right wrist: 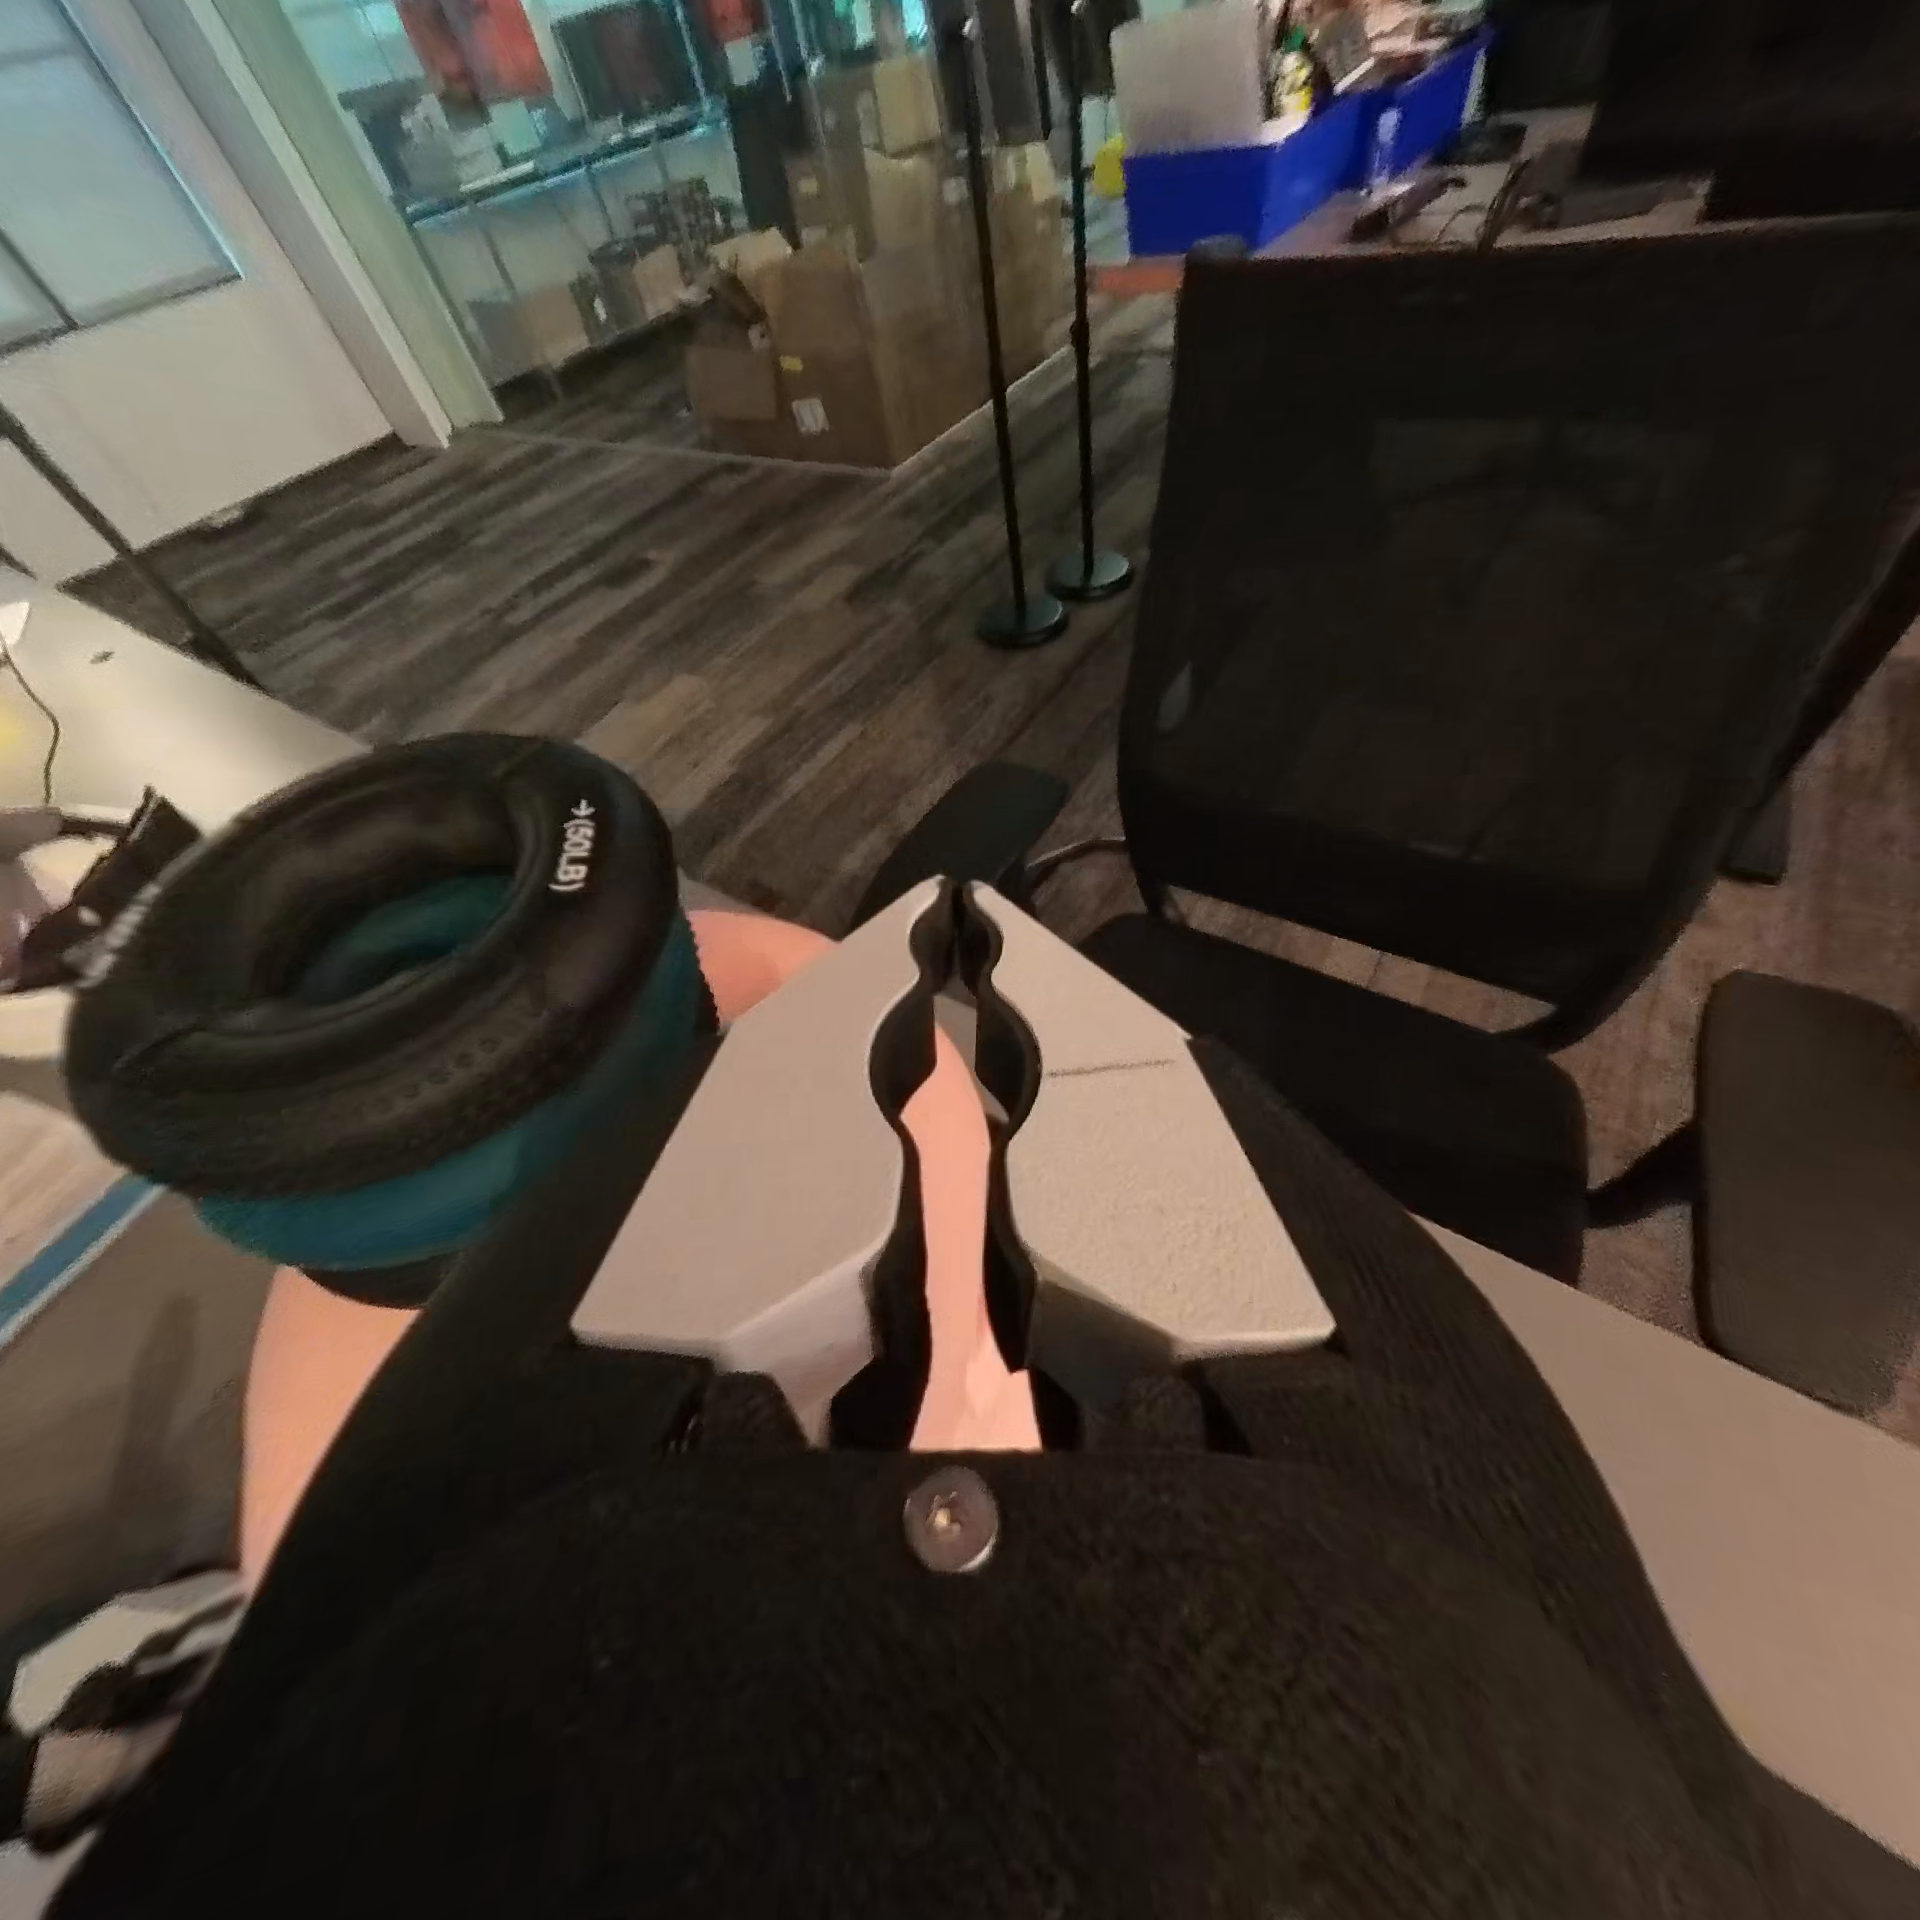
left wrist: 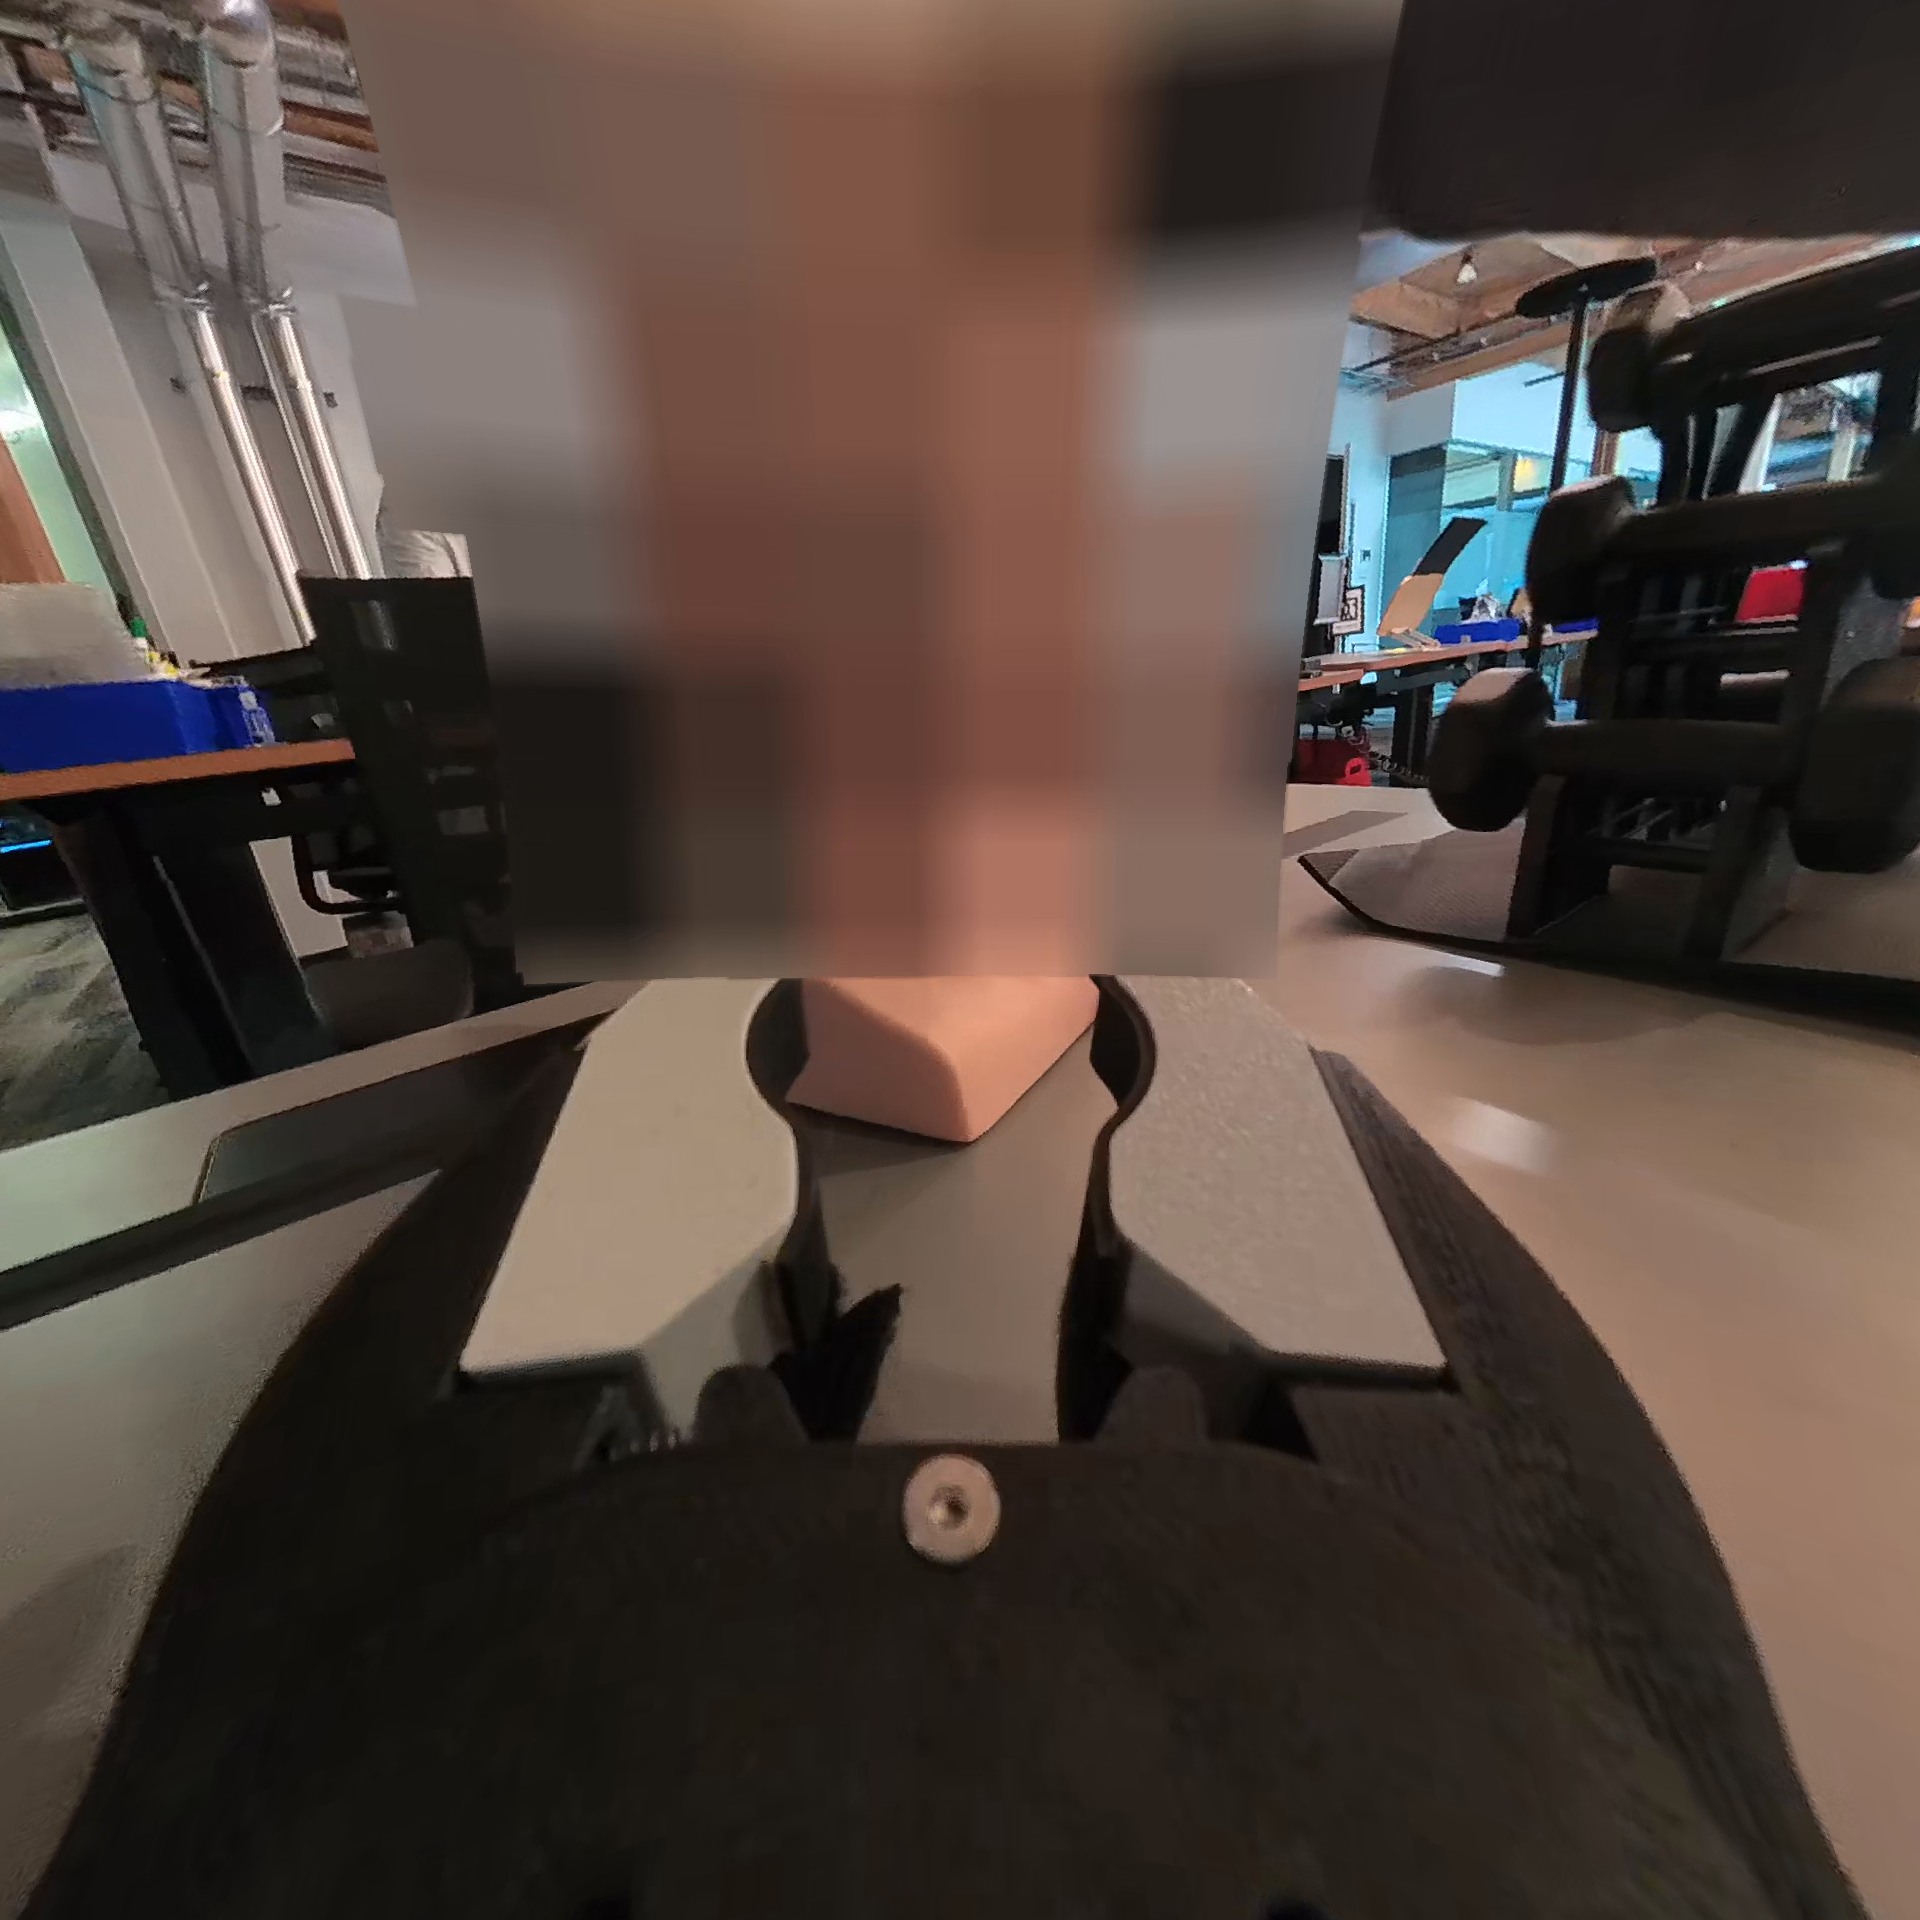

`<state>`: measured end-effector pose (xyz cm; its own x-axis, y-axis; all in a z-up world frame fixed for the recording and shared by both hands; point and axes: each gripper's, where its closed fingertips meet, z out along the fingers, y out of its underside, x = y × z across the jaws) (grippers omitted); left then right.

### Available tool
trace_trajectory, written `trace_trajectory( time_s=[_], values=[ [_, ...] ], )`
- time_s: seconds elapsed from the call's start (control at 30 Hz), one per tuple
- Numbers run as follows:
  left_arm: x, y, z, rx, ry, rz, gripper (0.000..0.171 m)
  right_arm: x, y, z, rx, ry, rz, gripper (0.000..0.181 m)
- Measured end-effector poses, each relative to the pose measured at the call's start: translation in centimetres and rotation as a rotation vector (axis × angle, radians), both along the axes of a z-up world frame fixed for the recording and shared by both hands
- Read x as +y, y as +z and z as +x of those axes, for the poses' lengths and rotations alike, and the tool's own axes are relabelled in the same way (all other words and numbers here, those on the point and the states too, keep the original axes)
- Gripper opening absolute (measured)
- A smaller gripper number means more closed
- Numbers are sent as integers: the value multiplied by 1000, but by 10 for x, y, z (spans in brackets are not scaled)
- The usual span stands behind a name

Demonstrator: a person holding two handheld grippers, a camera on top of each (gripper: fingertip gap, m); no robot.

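In the left wrist view my left gripper (left wrist: pixel 945 1013) lies low over the pale table (left wrist: pixel 1558 1195). Its grey jaws stand partly closed around the foot of a pink stand (left wrist: pixel 935 1070), which fills the gap at the tips; its upper part is hidden by a blur patch. In the right wrist view my right gripper (right wrist: pixel 956 888) is shut with nothing between the tips, above the pink form (right wrist: pixel 940 1153). A black rubber ring (right wrist: pixel 343 966) sits stacked on a teal ring (right wrist: pixel 343 1226) just left of the right gripper.
A black dumbbell rack (left wrist: pixel 1714 675) stands on a dark mat (left wrist: pixel 1434 883) at the table's right. A black mesh office chair (right wrist: pixel 1507 623) is beyond the table edge. Two pole stands (right wrist: pixel 1049 603), cardboard boxes (right wrist: pixel 831 343) and blue bins (right wrist: pixel 1247 187) are on the floor and desks behind. One gripper's finger ends stand about 35 cm off the other's.
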<state>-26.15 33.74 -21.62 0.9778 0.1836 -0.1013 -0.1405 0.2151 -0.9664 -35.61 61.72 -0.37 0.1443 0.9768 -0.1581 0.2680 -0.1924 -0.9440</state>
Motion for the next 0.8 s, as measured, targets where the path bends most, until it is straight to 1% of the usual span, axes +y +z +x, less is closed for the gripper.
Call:
trace_trajectory(
  time_s=[0.07, 0.1, 0.13, 0.17, 0.23, 0.27, 0.33, 0.4, 0.47, 0.5, 0.53, 0.57, 0.6, 0.63, 0.67, 0.73, 0.77, 0.8],
  values=[
    [0, 1, -2, -3, 3, 4, 51, -6, -9, -9, -41, 56, 22, 0],
    [0, 0, -3, 0, 6, 3, 51, -13, -10, -14, -44, 114, 35, 0],
    [1, 0, -4, 3, 11, 1, 51, -25, -7, -16, -22, 203, 45, 0],
    [1, 0, -6, 7, 14, 0, 52, -40, 0, -15, 19, 313, 64, 0],
    [2, 0, -11, 9, 24, 0, 51, -75, 19, 0, 132, 533, 144, 0],
    [3, 0, -14, 7, 30, 1, 51, -91, 30, 9, 192, 612, 196, 0],
    [3, 0, -24, -16, 53, 1, 51, -119, 46, 25, 262, 707, 288, 0],
    [0, -1, -37, -55, 88, 8, 48, -142, 49, 38, 268, 752, 382, 0],
    [-8, -1, -56, -68, 163, 8, 42, -158, 51, 49, 292, 725, 489, 0],
    [-13, -7, -66, -63, 202, -33, 39, -162, 53, 55, 325, 681, 539, 0],
    [-19, -3, -81, -85, 260, -13, 34, -163, 55, 60, 359, 601, 583, 0],
    [-25, -1, -91, -67, 290, -3, 42, -161, 57, 66, 394, 502, 625, 0],
    [-31, -1, -101, -57, 322, 3, 42, -161, 56, 74, 433, 410, 667, 0],
    [-36, -2, -110, -73, 351, 6, 41, -163, 52, 85, 480, 324, 711, 0],
    [-38, -2, -115, -93, 353, 10, 41, -167, 45, 98, 531, 242, 753, 0],
    [-40, -2, -118, -133, 333, 32, 41, -178, 17, 126, 622, 98, 806, 0],
    [-40, -2, -116, -147, 319, 40, 41, -183, -5, 139, 654, 38, 809, 0],
    [-39, -1, -114, -152, 305, 43, 41, -187, -33, 149, 670, -8, 796, 0]
  ],
)
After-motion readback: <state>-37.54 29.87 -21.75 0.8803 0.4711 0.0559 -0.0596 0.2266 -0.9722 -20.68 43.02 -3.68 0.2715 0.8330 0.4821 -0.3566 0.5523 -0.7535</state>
